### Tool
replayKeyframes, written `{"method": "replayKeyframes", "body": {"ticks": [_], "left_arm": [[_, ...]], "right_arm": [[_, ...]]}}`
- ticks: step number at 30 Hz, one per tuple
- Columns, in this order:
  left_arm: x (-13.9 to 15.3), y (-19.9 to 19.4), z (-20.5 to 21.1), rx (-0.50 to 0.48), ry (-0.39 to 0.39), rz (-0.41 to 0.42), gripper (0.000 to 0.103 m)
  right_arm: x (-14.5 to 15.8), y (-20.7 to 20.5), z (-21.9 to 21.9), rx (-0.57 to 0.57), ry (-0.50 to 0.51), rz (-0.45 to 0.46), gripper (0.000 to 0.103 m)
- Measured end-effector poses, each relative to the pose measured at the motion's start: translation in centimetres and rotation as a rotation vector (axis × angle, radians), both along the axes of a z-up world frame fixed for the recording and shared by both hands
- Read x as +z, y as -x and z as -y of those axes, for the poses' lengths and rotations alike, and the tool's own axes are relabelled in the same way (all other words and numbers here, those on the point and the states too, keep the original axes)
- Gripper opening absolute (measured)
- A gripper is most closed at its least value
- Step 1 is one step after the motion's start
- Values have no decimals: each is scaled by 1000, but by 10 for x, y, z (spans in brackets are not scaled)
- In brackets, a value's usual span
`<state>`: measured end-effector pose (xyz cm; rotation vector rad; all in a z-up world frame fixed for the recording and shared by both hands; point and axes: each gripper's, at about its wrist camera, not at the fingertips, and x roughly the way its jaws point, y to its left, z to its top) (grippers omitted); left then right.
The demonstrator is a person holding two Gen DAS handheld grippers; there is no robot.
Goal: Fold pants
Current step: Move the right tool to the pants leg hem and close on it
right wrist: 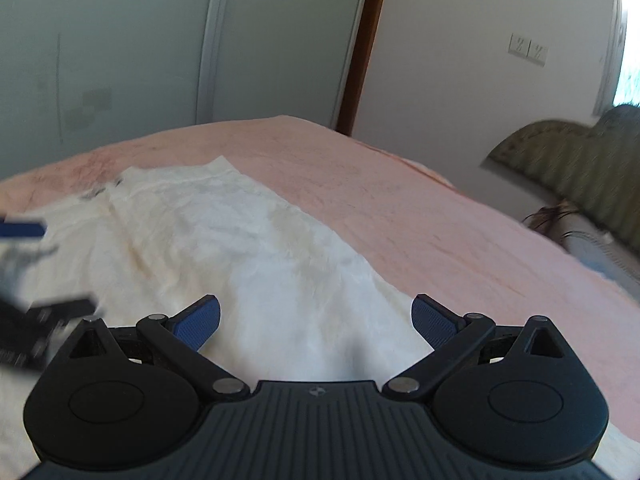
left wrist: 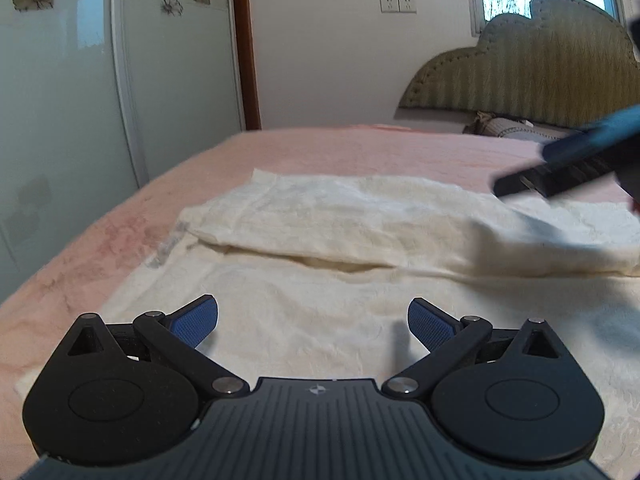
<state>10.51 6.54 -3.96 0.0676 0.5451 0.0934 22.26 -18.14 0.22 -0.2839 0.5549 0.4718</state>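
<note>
Cream pants (left wrist: 320, 240) lie flat on the pink bed (left wrist: 320, 148), one leg folded over the other, long side running toward the headboard (left wrist: 540, 76). Waistband end sits near the bed's left edge by the wardrobe (left wrist: 60, 80).

Left gripper (left wrist: 313, 326): jaws wide apart, nothing between them, poised over the near leg. Right gripper (right wrist: 316, 326): jaws likewise apart, empty, above the pants. Pillow (left wrist: 512, 126) at the headboard end. No containers in view.
</note>
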Motion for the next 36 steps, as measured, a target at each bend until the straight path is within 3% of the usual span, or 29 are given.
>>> {"method": "replayKeyframes", "body": {"ticks": [3,4,6,13,15,16,19,21,24,27,31,33,36], "left_arm": [[-8,-6,-1,-7,13,-50,103],[-11,-8,-1,-9,15,-68,103],[-13,-9,-2,-11,18,-83,103],[-15,-12,-1,-16,20,-95,103],[-15,-12,-1,-16,20,-96,103],[-15,-12,-1,-15,21,-96,103],[-15,-12,-2,-15,33,-91,103],[-13,-11,-7,-17,64,-79,103],[-6,-7,-29,-9,215,-31,102],[-2,-2,-64,20,481,10,102],[0,4,-107,41,856,60,102],[6,4,-119,35,937,77,102],[18,7,-129,34,986,134,103]], "right_arm": [[-8,-56,-4,-5,-49,-72,73],[-12,-73,-5,-9,-69,-105,70],[-22,-106,-7,-5,-106,-169,65],[-57,-178,-9,67,-200,-314,67],[-56,-180,-13,117,-183,-299,62],[-55,-179,-15,139,-168,-300,43],[-49,-166,-24,189,-110,-262,23],[-43,-148,-34,201,-41,-177,20],[-27,-108,-52,207,82,1,19],[-10,-53,-72,262,210,179,18],[4,33,-90,372,347,350,18],[7,71,-92,414,372,386,18],[6,122,-91,477,402,397,13]]}}
